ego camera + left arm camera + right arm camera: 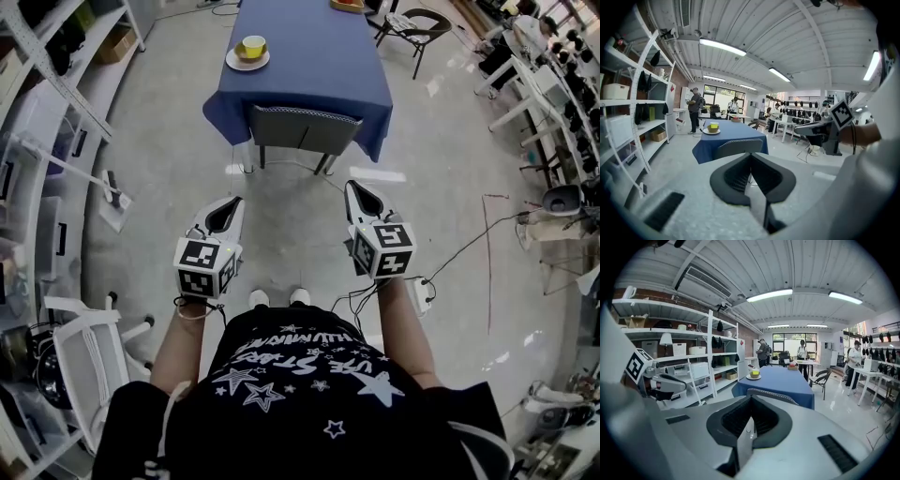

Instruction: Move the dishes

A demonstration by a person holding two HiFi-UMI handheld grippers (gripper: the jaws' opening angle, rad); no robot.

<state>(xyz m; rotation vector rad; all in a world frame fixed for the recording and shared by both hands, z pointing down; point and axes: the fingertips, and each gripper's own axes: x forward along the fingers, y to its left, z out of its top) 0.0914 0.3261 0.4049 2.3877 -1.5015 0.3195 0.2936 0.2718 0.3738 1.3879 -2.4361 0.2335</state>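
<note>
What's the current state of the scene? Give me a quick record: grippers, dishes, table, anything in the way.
left gripper: jaws shut, empty, held over the floor
right gripper: jaws shut, empty, beside the left one
table: covered with a blue cloth, some way ahead of both grippers
dishes: yellow bowl on a white plate, near the table's left edge
chair: grey, tucked in at the table's near end, between the grippers and the dishes
progress: dishes untouched
</note>
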